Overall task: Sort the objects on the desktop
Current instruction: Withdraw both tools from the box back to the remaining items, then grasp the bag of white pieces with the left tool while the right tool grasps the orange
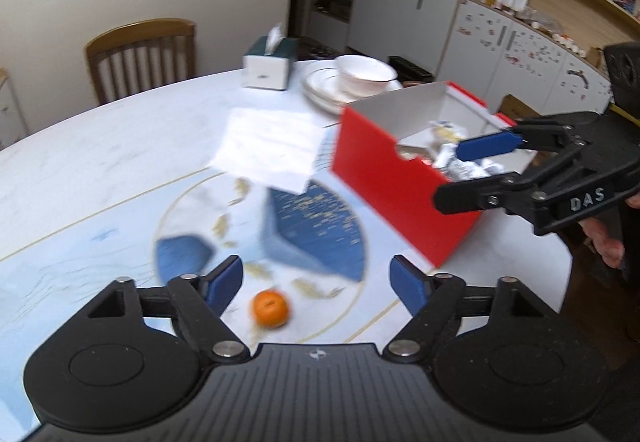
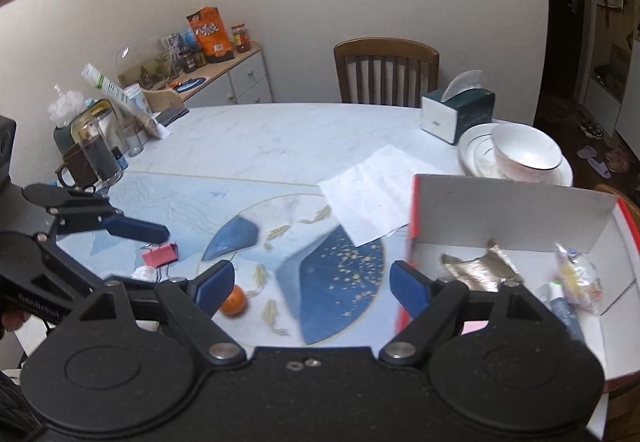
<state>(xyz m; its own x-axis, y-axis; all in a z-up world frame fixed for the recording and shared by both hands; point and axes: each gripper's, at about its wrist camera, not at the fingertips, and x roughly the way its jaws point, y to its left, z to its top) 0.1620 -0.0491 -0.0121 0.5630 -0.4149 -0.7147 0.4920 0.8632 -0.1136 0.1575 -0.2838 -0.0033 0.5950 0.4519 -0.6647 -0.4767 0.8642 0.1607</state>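
- While you hold both tools over the surface (image 1: 100, 146), your left tongs (image 1: 316, 284) stand wide at the bottom of the left wrist view, nothing between the blue pads.
- Orange fruit (image 1: 269, 308): lower centre of that view, on the surface between and just beyond the left tongs' fingers, touching neither.
- Red box (image 1: 384, 194): right of centre in the left view, open-topped, white inside, holding crumpled wrappers and small packets.
- Your right tongs (image 1: 448, 174): seen at the right edge of the left view, poised over the box's open top, fingers apart and empty; in the right wrist view (image 2: 312, 282) they also stand wide.
- White paper sheet (image 1: 268, 146): centre of the left view, lying flat, just left of the box.
- Pink binder clip (image 2: 160, 255): lower left of the right view, on the surface beside a small white scrap.
- Stacked plates with a white bowl (image 2: 524, 150): upper right of the right view, behind the box.
- Tissue box (image 2: 456, 114): beside the plates, near a wooden chair (image 2: 386, 70).
- Glass jar and brown mug (image 2: 74, 166): left edge of the right view.
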